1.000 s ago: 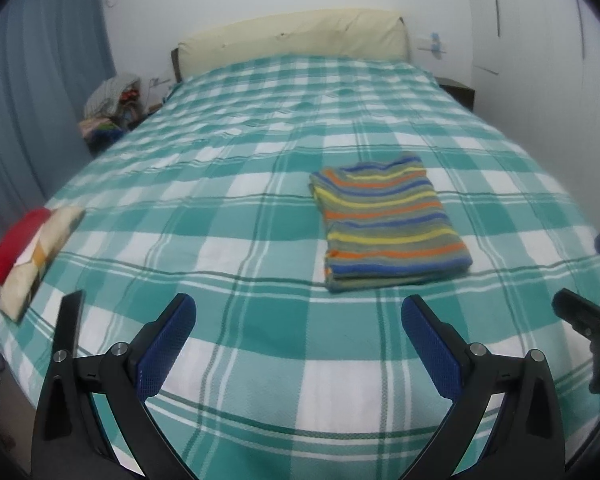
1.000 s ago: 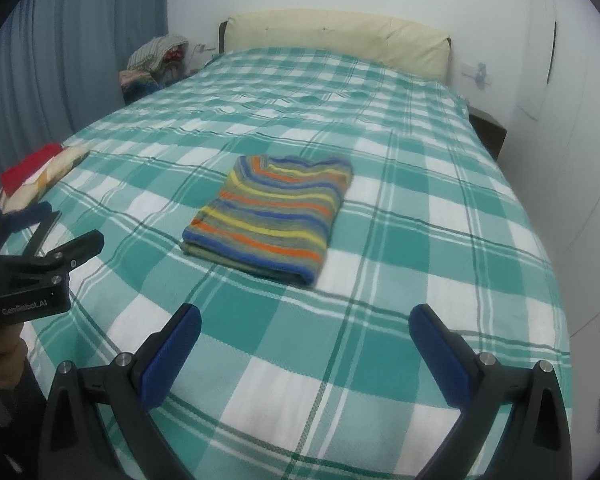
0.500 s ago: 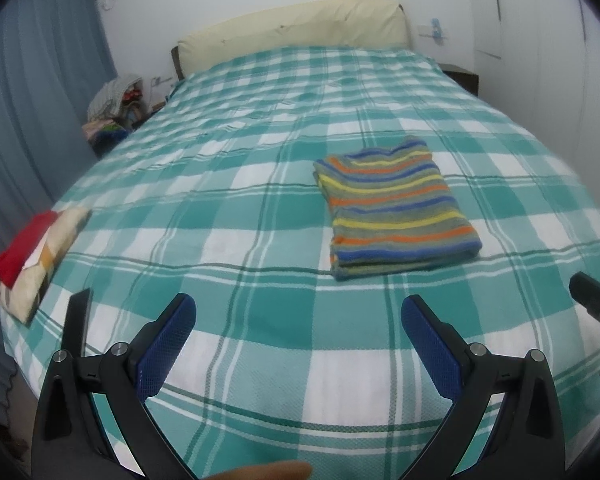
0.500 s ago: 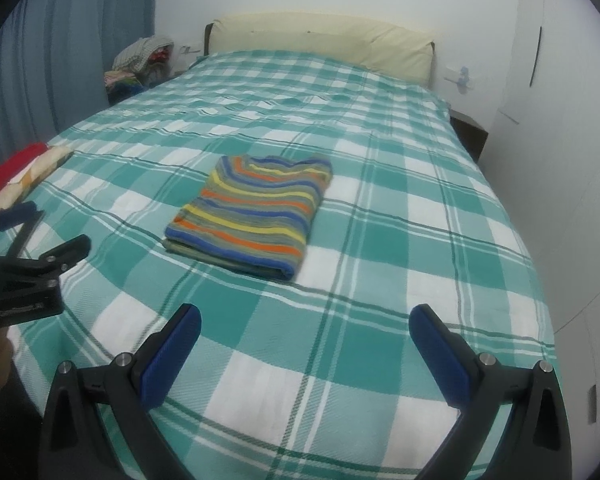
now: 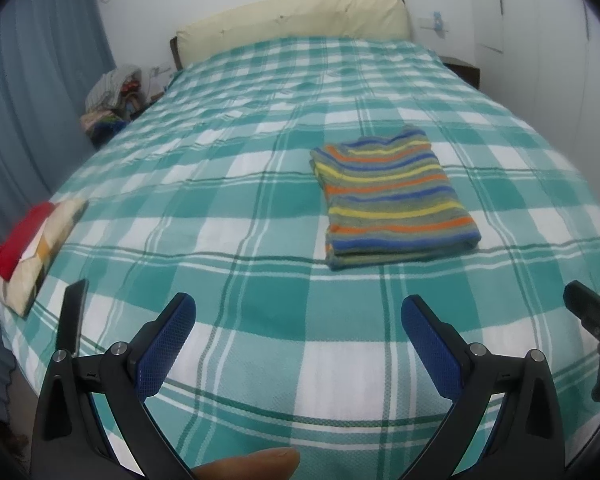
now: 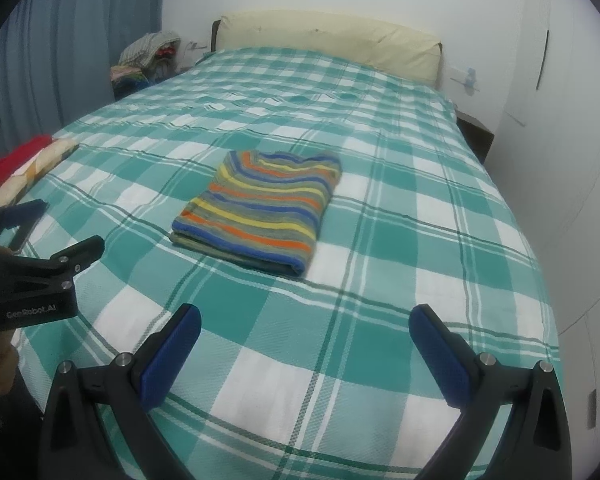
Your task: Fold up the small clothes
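A striped garment [image 5: 392, 200] in blue, orange, yellow and grey lies folded in a neat rectangle on the green-and-white checked bed [image 5: 240, 208]. It also shows in the right wrist view [image 6: 260, 210]. My left gripper [image 5: 296, 316] is open and empty, held above the near part of the bed, short of the garment. My right gripper [image 6: 304, 326] is open and empty, also well short of the garment. The left gripper shows at the left edge of the right wrist view [image 6: 40, 228].
A folded stack of a red and a cream patterned cloth [image 5: 32, 240] lies at the bed's left edge. A cream headboard cushion [image 5: 292, 16] is at the far end. A heap of clothes [image 5: 112, 100] sits beside the bed. Blue curtain left, white wardrobe right.
Both grippers have drawn back and risen a little from the bed, so the folded garment looks smaller and farther. Both stay open and the garment has not moved.
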Demonstrator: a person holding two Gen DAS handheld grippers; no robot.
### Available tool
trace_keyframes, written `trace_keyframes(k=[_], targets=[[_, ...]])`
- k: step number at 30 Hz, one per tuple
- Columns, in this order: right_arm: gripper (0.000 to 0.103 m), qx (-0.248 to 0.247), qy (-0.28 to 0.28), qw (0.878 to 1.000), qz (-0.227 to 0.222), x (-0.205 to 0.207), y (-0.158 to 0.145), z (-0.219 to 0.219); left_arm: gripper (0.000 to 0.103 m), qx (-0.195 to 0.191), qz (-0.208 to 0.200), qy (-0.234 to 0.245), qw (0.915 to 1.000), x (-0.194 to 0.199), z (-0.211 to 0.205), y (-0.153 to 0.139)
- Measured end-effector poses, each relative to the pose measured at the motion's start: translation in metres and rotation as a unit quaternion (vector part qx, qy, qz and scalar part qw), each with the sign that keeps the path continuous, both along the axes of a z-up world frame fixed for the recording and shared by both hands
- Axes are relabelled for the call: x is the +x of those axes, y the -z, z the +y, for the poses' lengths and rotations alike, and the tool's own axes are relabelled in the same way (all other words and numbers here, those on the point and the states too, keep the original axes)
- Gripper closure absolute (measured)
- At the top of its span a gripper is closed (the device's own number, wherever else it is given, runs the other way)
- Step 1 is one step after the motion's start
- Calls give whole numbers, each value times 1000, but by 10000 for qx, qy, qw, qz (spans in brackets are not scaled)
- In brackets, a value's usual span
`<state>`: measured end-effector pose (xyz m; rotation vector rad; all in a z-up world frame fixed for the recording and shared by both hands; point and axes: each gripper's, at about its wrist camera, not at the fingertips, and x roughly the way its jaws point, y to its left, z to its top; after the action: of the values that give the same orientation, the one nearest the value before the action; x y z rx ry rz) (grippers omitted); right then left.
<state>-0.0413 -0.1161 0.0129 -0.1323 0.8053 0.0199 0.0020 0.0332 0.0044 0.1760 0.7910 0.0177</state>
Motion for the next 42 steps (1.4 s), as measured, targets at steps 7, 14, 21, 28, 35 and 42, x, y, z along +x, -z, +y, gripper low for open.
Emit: trace_keyframes(k=[7,14,21,28,35,42], targets=[[1,120,15,9999,-15,-1,-1,2,0,-7,72,82,9999,-2,-6,1],[1,40,69,10000,-20,-3,-2,6,0,48,121,71,9999,-2,-10,3],[1,15,112,9999,-27,-3,-3,5,0,-24,90,34,10000,-2,-8,4],[1,10,114,9999,-22,-3,-2,4,0,-101,19,57,9999,-4,-6,0],[1,17,173,9998,-37,-5,-3,-1,0,23,-38,34,10000,-5,-10,-1],[1,44,183,9998,-35,-4,-3,-3,0,-60,-31,43,10000,-6,-9,-2]])
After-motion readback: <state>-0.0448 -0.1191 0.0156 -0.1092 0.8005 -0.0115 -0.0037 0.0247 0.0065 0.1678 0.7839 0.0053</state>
